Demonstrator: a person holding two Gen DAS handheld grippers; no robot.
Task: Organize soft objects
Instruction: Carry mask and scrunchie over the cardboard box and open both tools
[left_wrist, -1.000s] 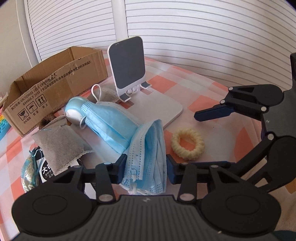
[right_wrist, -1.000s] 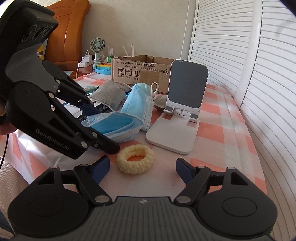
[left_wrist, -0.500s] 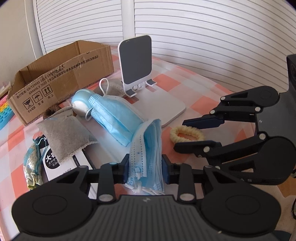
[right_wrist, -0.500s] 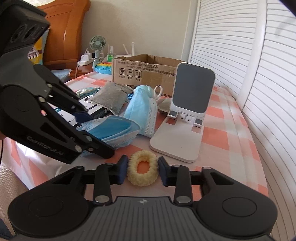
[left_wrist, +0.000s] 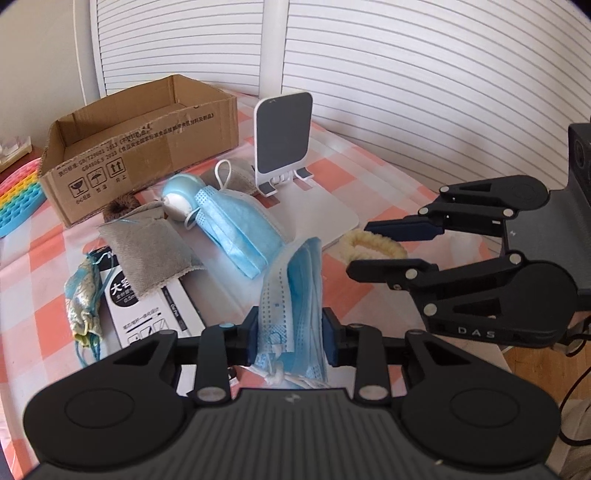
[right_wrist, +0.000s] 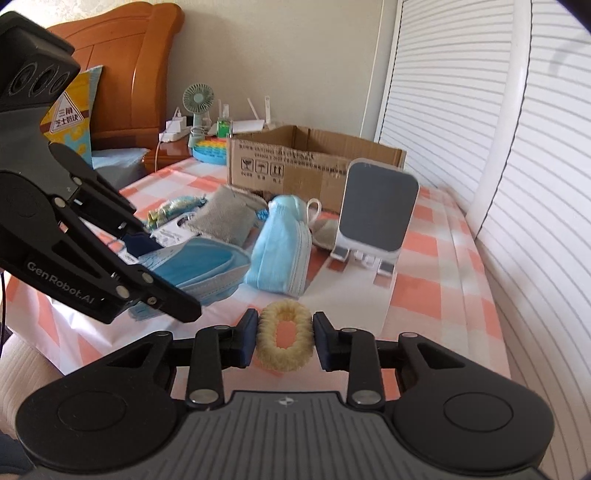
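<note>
Gripping in progress on both sides: the left gripper (left_wrist: 289, 330) is clamped on a bundle of blue face masks (left_wrist: 295, 295), raised clear of the surface (left_wrist: 369, 173); the right gripper (right_wrist: 284, 341) pinches the cream scrunchie (right_wrist: 284, 341), which appears to rest on the surface. Next move, as judged: carry both items to the cardboard box (left_wrist: 147, 140) beyond the phone stand (left_wrist: 284, 140), clearing its near wall before release.

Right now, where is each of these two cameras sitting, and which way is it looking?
Left wrist: on the left gripper, facing the shutters; it holds blue masks, right gripper beside it.
Right wrist: on the right gripper, facing the headboard wall; it grips a cream scrunchie, left gripper at its left.
Both show: cardboard box, phone stand, checked tablecloth.
</note>
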